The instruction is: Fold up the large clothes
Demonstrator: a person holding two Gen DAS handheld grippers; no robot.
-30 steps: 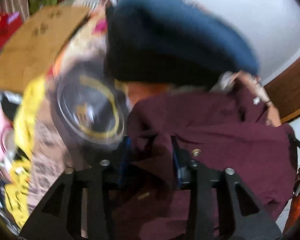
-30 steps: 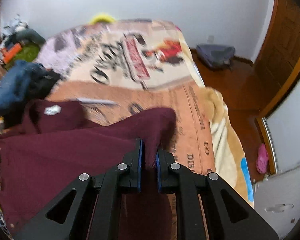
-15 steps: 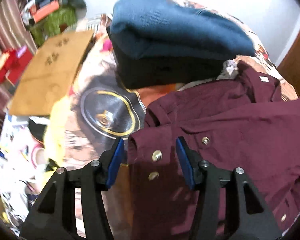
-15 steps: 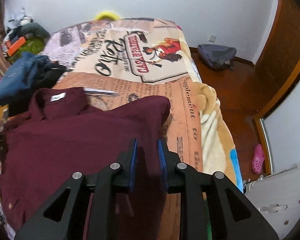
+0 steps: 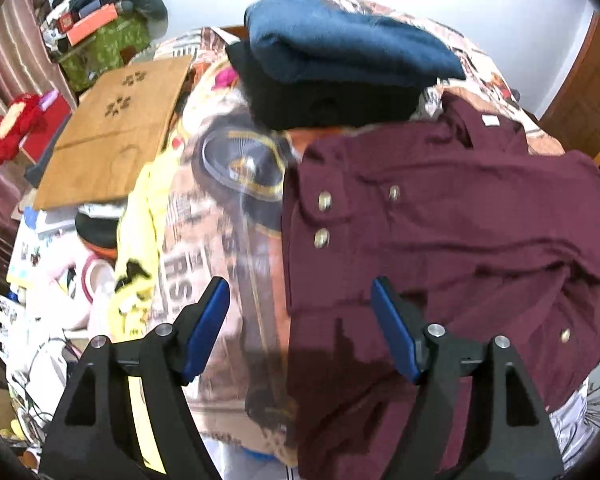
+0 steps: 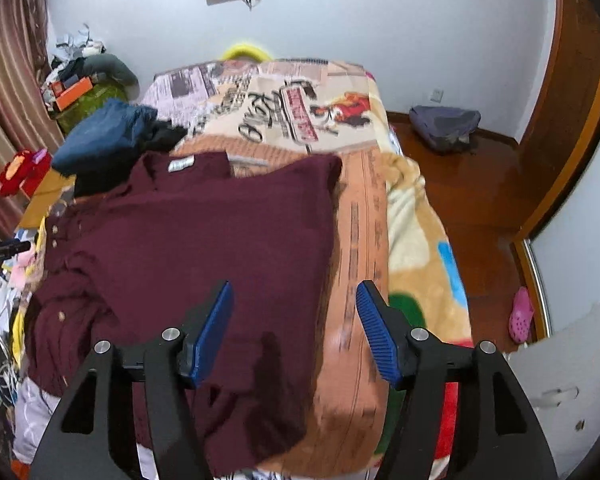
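A maroon button shirt [image 6: 204, 240] lies spread on the printed bedspread [image 6: 360, 220], collar toward the far end, its snap-buttoned cuff [image 5: 320, 216] folded onto its left side. My left gripper [image 5: 300, 300] hovers above the shirt's left edge [image 5: 440, 248], jaws opening, nothing between the blue pads. My right gripper [image 6: 294, 300] hangs over the shirt's right edge, jaws also opening and holding nothing; the cloth lies flat below it.
Folded blue and black clothes [image 5: 340, 60] are stacked at the shirt's far left. A cardboard sheet [image 5: 112, 132] and clutter fill the floor left of the bed. On the right, wooden floor [image 6: 480, 184] with a grey bag [image 6: 444, 124] and a pink shoe [image 6: 520, 316].
Both grippers let go of the maroon shirt, opened wide and drew back and up. The shirt's sleeve and side now lie flat on the bed.
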